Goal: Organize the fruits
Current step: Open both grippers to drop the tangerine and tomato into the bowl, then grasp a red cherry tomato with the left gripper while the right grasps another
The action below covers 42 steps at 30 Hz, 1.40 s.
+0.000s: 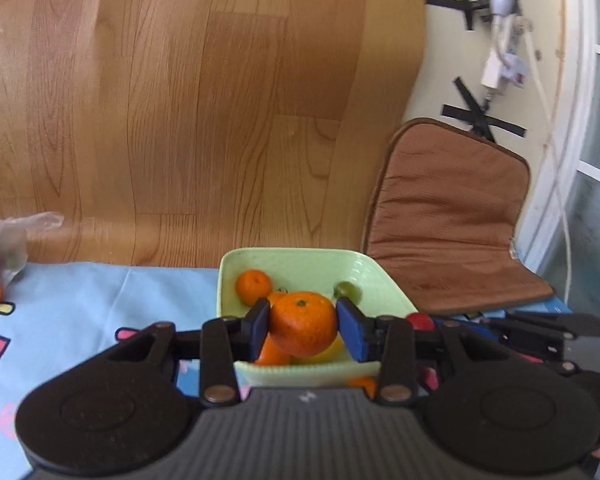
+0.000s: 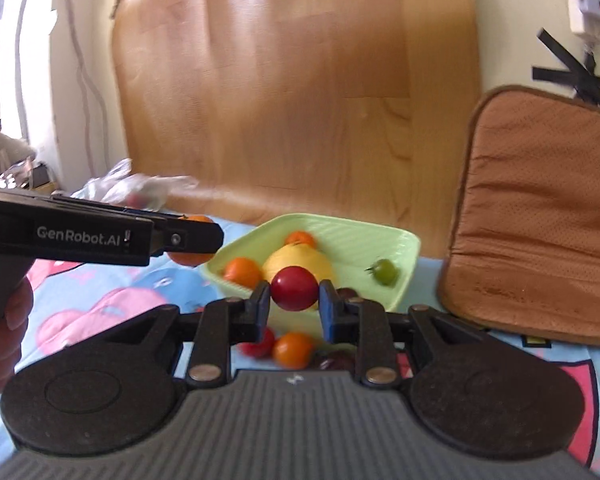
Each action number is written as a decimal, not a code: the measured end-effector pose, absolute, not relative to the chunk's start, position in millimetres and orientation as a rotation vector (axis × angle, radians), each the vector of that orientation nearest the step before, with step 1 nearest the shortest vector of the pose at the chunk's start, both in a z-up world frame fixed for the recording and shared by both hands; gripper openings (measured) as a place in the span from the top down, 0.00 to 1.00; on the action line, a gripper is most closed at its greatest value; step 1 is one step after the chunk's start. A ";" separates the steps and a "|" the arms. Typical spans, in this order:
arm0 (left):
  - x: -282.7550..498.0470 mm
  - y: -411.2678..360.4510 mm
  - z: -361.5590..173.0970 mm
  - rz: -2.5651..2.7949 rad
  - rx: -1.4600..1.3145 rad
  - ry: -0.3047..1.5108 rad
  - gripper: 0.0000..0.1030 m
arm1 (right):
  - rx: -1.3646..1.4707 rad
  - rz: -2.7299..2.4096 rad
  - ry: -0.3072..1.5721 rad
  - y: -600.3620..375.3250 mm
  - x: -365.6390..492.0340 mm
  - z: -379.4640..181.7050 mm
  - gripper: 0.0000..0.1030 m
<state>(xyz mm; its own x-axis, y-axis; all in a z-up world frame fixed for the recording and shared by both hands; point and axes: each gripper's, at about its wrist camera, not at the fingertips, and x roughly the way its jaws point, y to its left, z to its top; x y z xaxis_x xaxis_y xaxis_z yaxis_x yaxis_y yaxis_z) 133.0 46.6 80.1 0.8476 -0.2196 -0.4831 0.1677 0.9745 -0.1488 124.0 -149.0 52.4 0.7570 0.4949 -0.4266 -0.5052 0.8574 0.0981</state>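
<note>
Now, left wrist: the left gripper clamps a mandarin above the green dish at the cloth's far edge. Right wrist: the right gripper pinches a red tomato before that dish.

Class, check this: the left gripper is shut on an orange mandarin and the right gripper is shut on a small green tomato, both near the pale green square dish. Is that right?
Not quite. The right gripper holds a small red tomato, as the right wrist view shows; the small green tomato lies in the pale green square dish. The left gripper does grip the orange mandarin.
</note>
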 end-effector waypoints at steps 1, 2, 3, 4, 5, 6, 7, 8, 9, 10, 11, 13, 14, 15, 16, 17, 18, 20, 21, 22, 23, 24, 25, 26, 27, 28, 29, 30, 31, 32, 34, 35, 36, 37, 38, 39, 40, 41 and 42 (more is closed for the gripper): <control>143.2 48.4 77.9 -0.194 -0.112 0.529 0.65 | -0.022 0.538 0.463 -149.9 130.3 49.0 0.72; 153.5 49.7 75.3 -0.184 -0.118 0.538 0.65 | -0.024 0.534 0.466 -149.7 134.3 45.7 0.72; 163.2 51.0 72.8 -0.176 -0.122 0.549 0.65 | -0.027 0.534 0.469 -148.8 138.5 42.9 0.72; 172.4 52.0 69.7 -0.169 -0.125 0.561 0.65 | -0.032 0.535 0.469 -147.6 142.4 40.3 0.72; 180.5 52.6 67.2 -0.164 -0.127 0.570 0.65 | -0.040 0.535 0.466 -146.4 144.8 39.2 0.72; 188.4 52.8 64.4 -0.159 -0.127 0.580 0.64 | -0.050 0.535 0.463 -144.9 147.3 37.8 0.72; 195.1 52.7 61.2 -0.153 -0.125 0.589 0.64 | -0.059 0.535 0.462 -143.1 149.6 36.0 0.72; 201.6 52.5 57.5 -0.148 -0.124 0.603 0.64 | -0.066 0.534 0.461 -141.1 151.7 34.5 0.72; 206.9 52.5 53.8 -0.144 -0.126 0.620 0.63 | -0.070 0.534 0.457 -140.2 153.6 33.5 0.72; 211.7 51.8 50.5 -0.139 -0.129 0.640 0.63 | -0.071 0.533 0.456 -140.3 154.3 32.3 0.71; 214.0 51.4 48.1 -0.130 -0.131 0.651 0.62 | -0.067 0.531 0.456 -141.5 155.0 32.0 0.71; 209.7 55.5 48.7 -0.124 -0.143 0.644 0.58 | -0.045 0.525 0.451 -146.9 155.3 35.6 0.71; 204.8 58.2 51.3 -0.128 -0.159 0.632 0.56 | -0.032 0.521 0.445 -150.8 155.1 38.8 0.71; 197.9 62.3 54.9 -0.132 -0.177 0.614 0.52 | -0.020 0.515 0.438 -154.3 153.6 42.0 0.70; 190.1 68.3 58.3 -0.133 -0.191 0.594 0.50 | -0.007 0.510 0.430 -157.8 150.9 45.1 0.65; 179.3 73.9 61.0 -0.129 -0.202 0.573 0.48 | 0.006 0.505 0.420 -161.0 148.1 48.3 0.53; 167.8 79.3 62.2 -0.120 -0.211 0.554 0.48 | 0.016 0.500 0.410 -163.8 144.6 50.7 0.52; 144.2 90.7 61.5 -0.099 -0.232 0.537 0.48 | 0.028 0.507 0.406 -167.3 136.1 53.8 0.52; 132.8 96.3 59.8 -0.088 -0.244 0.537 0.48 | 0.036 0.518 0.411 -167.7 132.4 54.0 0.52; 121.4 101.7 57.8 -0.077 -0.253 0.536 0.48 | 0.041 0.532 0.416 -167.4 127.0 54.6 0.53; 111.4 107.3 56.1 -0.066 -0.257 0.535 0.48 | 0.040 0.547 0.416 -167.4 120.5 55.2 0.53; 102.5 110.9 53.5 -0.053 -0.258 0.537 0.48 | 0.030 0.561 0.414 -165.8 115.1 54.8 0.53; 94.0 115.4 51.8 -0.039 -0.258 0.542 0.48 | 0.015 0.571 0.412 -163.2 108.9 54.5 0.53; 87.9 118.1 48.8 -0.032 -0.261 0.547 0.48 | -0.001 0.580 0.414 -160.3 102.7 53.9 0.53; 82.9 120.2 45.9 -0.030 -0.267 0.554 0.48 | -0.014 0.588 0.419 -156.5 98.9 52.9 0.53; 79.0 121.3 43.2 -0.031 -0.273 0.562 0.48 | -0.024 0.593 0.425 -153.7 95.2 51.3 0.53; 76.3 121.9 40.3 -0.034 -0.273 0.571 0.48 | -0.034 0.595 0.433 -150.8 92.1 49.9 0.53; 74.2 121.5 37.6 -0.043 -0.270 0.580 0.48 | -0.045 0.599 0.442 -148.2 90.0 48.6 0.53; 73.0 120.1 35.6 -0.058 -0.264 0.588 0.48 | -0.058 0.604 0.452 -145.5 87.3 47.6 0.53; 72.4 118.8 34.1 -0.074 -0.256 0.594 0.48 | -0.072 0.611 0.458 -142.8 84.7 46.8 0.54; 71.6 114.6 32.1 -0.109 -0.242 0.600 0.48 | -0.112 0.624 0.465 -137.8 80.7 42.9 0.56; 72.9 112.2 30.9 -0.136 -0.238 0.603 0.48 | -0.135 0.628 0.470 -134.6 79.6 41.1 0.60; 75.5 109.7 31.0 -0.162 -0.235 0.606 0.48 | -0.159 0.630 0.473 -131.4 78.2 38.7 0.62; 78.9 106.5 31.3 -0.183 -0.228 0.609 0.48 | -0.182 0.632 0.474 -128.2 78.0 36.3 0.63; 83.5 101.7 31.7 -0.198 -0.213 0.613 0.48 | -0.202 0.632 0.472 -124.9 77.8 34.4 0.63; 86.9 96.8 31.0 -0.208 -0.193 0.616 0.48 | -0.219 0.631 0.470 -121.1 79.0 32.9 0.63; 90.6 92.9 30.4 -0.216 -0.175 0.619 0.48 | -0.230 0.633 0.466 -117.7 80.9 32.1 0.63; 94.7 88.6 29.4 -0.222 -0.157 0.623 0.48 | -0.239 0.634 0.460 -114.7 83.1 31.2 0.63; 98.9 85.7 28.7 -0.225 -0.143 0.627 0.48 | -0.247 0.632 0.453 -111.5 85.6 30.3 0.63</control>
<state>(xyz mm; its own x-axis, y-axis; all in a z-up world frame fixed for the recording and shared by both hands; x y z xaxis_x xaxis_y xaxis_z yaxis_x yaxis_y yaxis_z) 98.9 85.7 28.7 0.7868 -0.2508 -0.5640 0.1647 0.9659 -0.1998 85.6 -111.5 30.3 0.7144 0.5109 -0.4782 -0.6169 0.7824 -0.0857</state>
